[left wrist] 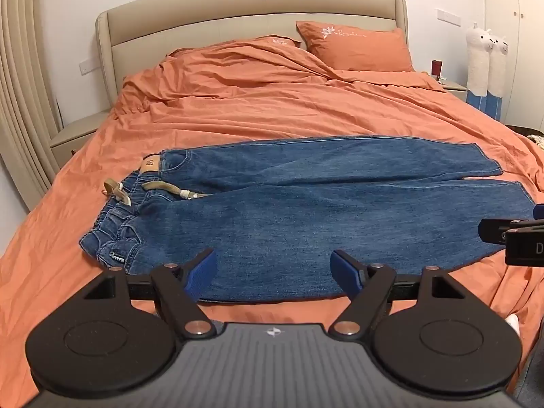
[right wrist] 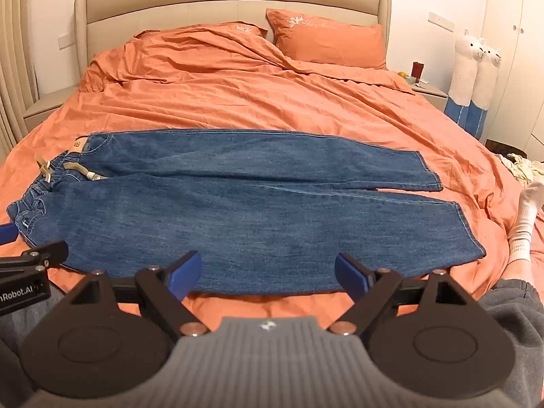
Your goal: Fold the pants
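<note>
Two grippers, mine: left gripper (left wrist: 273, 272) and right gripper (right wrist: 268, 273) | jaws wide, empty | jeans (right wrist: 238, 204) flat on orange bed (right wrist: 238, 95), 12 o'clock, waistband at 9 | advice: pinch near edge, lift evenly.

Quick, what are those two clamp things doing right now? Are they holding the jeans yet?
Left hand-held gripper: open, holding nothing, poised over the near edge of the jeans.
Right hand-held gripper: open, holding nothing, also above the near edge.

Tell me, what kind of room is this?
Most likely a bedroom: there's a big bed with an orange duvet, a matching pillow against a padded headboard, and a bedside table.
</note>
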Available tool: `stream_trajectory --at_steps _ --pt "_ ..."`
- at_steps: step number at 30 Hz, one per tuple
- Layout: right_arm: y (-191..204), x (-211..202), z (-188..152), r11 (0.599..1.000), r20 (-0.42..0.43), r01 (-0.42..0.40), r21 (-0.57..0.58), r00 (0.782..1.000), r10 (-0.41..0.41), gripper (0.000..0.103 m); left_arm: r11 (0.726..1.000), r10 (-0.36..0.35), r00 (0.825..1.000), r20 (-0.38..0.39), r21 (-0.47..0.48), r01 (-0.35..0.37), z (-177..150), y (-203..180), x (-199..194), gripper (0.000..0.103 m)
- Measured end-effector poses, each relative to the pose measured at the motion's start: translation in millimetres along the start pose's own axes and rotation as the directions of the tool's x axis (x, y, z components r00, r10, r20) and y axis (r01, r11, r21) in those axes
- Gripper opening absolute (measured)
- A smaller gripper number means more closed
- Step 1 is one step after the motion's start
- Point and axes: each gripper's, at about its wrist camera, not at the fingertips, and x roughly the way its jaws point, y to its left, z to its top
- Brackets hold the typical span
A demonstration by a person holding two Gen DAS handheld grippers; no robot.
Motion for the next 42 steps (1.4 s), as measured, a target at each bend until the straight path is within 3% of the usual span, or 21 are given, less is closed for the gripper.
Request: stream_trajectory --at_steps 42 --pt "1 -8 -3 1.0 0.014 -0.012 0.006 1.0 0.012 0.082 1.0 -0.003 1.0 0.007 -0.006 0.003 -3 0 -7 0.083"
